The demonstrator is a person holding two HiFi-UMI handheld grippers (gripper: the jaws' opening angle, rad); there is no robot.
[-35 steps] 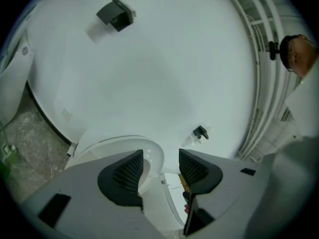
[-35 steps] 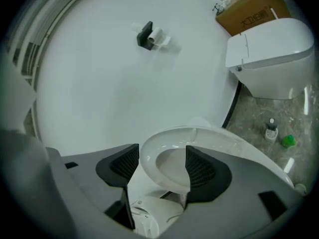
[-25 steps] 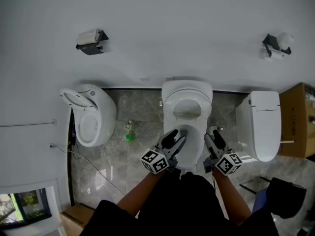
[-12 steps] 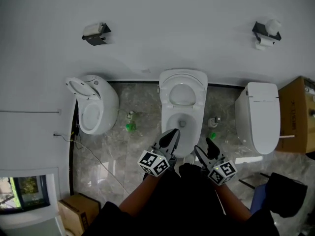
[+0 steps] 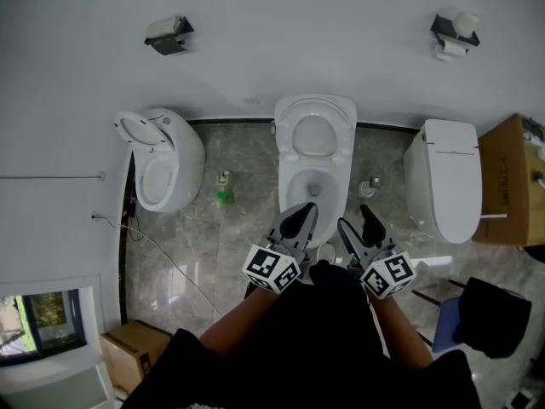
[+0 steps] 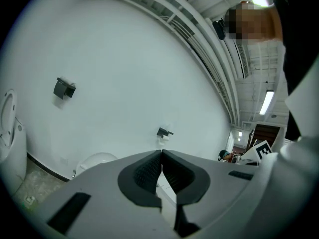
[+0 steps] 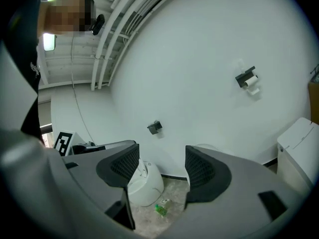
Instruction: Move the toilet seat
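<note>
The middle white toilet (image 5: 313,186) stands against the wall, its seat (image 5: 313,135) tipped up at the wall side above the uncovered bowl. My left gripper (image 5: 305,213) hovers over the bowl's front rim. Its jaws have just been closing and now meet with nothing between them, which the left gripper view confirms for the left gripper (image 6: 162,153). My right gripper (image 5: 358,220) hangs to the right of the bowl's front. In the right gripper view the right gripper (image 7: 162,156) is open and empty. Neither gripper touches the toilet.
A rounded toilet (image 5: 162,173) with its lid up stands at the left, a toilet (image 5: 447,190) with its lid down at the right. A green bottle (image 5: 224,197) lies on the floor between left and middle. Paper holders (image 5: 168,34) (image 5: 451,31) hang on the wall. A cardboard box (image 5: 511,177) sits at the far right.
Both grippers have drawn back from the bowl toward the person and risen. The left jaws have gone from wide apart to closed. The right jaws stay apart.
</note>
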